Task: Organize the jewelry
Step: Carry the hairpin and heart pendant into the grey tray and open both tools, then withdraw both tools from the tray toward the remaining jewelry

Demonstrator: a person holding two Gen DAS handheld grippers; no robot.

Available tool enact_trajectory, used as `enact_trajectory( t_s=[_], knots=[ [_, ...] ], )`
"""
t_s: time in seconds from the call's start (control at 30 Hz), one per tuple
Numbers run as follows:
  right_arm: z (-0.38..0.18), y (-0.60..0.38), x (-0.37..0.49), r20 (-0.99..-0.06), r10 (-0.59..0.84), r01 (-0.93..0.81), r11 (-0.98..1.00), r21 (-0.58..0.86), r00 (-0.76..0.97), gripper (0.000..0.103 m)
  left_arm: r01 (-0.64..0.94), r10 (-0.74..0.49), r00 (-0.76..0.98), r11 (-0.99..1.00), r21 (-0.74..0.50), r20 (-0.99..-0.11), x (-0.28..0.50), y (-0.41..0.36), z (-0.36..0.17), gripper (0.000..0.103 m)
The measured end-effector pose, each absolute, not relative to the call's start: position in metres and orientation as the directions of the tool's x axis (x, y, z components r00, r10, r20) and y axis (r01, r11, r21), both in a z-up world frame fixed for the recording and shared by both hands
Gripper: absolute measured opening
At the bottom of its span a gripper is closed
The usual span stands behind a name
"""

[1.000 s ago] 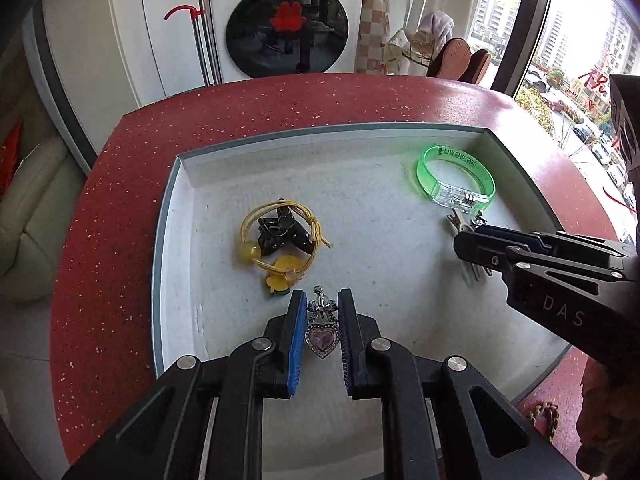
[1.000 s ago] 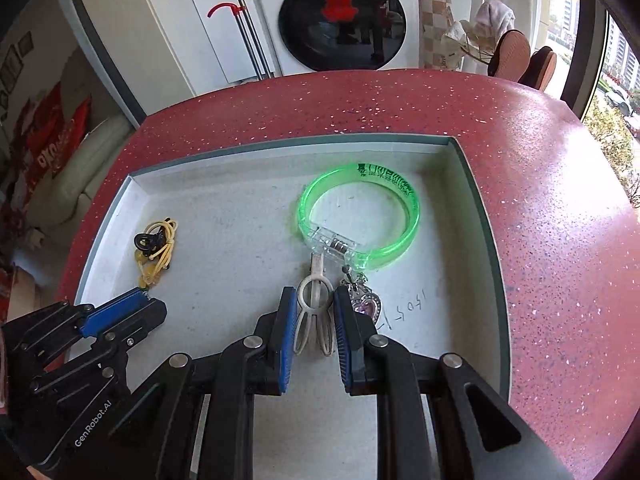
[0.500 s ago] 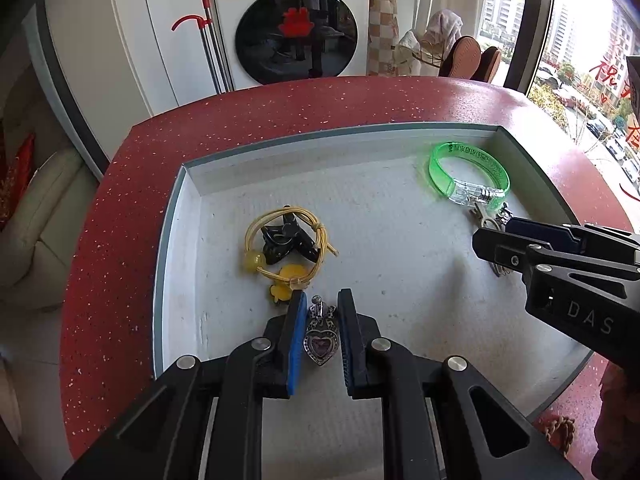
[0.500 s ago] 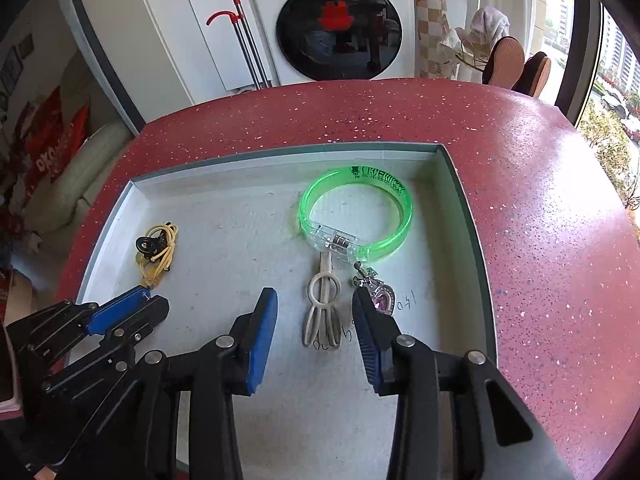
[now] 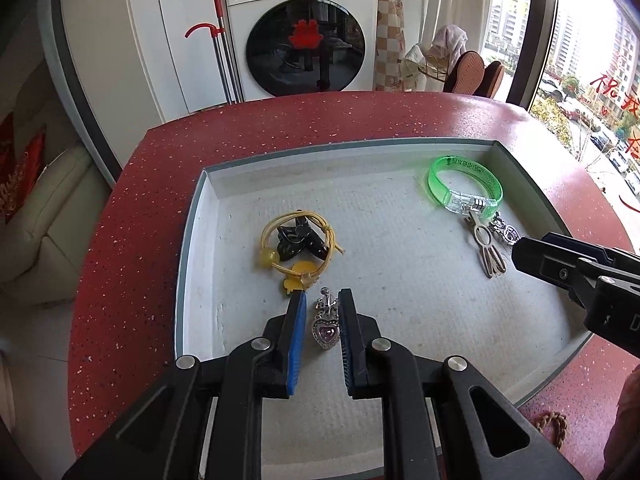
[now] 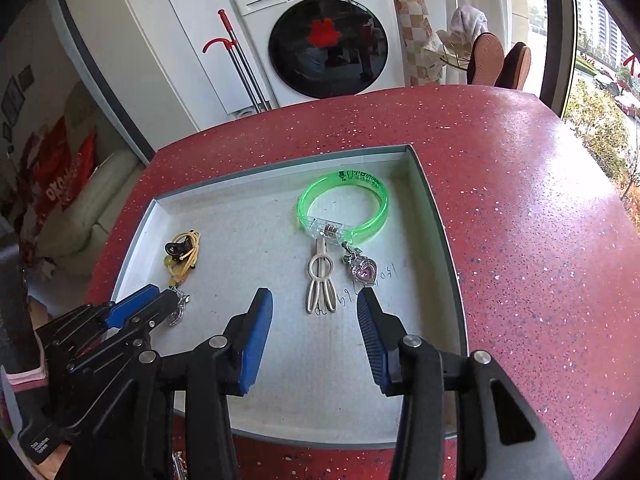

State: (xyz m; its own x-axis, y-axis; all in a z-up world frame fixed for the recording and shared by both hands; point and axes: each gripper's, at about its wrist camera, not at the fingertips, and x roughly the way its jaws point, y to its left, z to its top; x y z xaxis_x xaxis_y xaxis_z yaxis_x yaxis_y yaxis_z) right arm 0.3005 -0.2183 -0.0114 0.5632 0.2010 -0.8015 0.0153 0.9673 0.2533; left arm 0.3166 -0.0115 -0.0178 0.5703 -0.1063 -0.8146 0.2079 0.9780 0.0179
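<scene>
Bright daylight from the window (image 5: 592, 64) at right, sharp centre, fisheye-bent dark corners.

white washing machine (image 5: 304, 36) behind the red speckled counter (image 5: 320, 120)

Red speckled table (image 6: 520, 208) — shallow grey tray (image 6: 436, 216) on top, braided cord (image 5: 554, 424) beside

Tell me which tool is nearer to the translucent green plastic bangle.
Right. The right tool, jaws opening and empty, sits just short of the translucent green plastic bangle, with only the cream hair clip between. The left tool is across the tray, gripping a heart pendant.
</scene>
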Motion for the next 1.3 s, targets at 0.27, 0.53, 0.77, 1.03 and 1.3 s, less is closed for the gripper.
enact_trajectory(
  t_s=[0.27,0.53,0.77,1.03,1.3],
  knots=[
    [-0.005,-0.22,0.289,-0.798,0.2,0.019,0.967,0.256,0.568,0.048,0.169,-0.1,0.631,0.986,0.011,-0.769,0.302,-0.004,-0.002,0.103],
    [0.006,-0.218,0.261,-0.779,0.237,0.0,0.956,0.292,0.581,0.081,0.149,-0.072,0.64,0.988,0.032,-0.765,0.276,0.006,0.007,0.103],
    [0.012,-0.214,0.228,-0.771,0.245,-0.018,0.957,0.29,0.588,0.09,0.142,-0.083,0.629,0.99,0.009,-0.773,0.243,0.015,0.011,0.103],
    [0.013,-0.212,0.195,-0.771,0.268,-0.039,0.953,0.302,0.578,0.094,0.132,-0.09,0.617,0.991,-0.01,-0.782,0.21,0.025,0.009,0.103],
    [0.001,-0.216,0.169,-0.799,0.249,-0.02,0.958,0.285,0.547,0.094,0.126,-0.077,0.589,0.992,-0.003,-0.805,0.187,0.03,-0.004,0.103]
  ],
)
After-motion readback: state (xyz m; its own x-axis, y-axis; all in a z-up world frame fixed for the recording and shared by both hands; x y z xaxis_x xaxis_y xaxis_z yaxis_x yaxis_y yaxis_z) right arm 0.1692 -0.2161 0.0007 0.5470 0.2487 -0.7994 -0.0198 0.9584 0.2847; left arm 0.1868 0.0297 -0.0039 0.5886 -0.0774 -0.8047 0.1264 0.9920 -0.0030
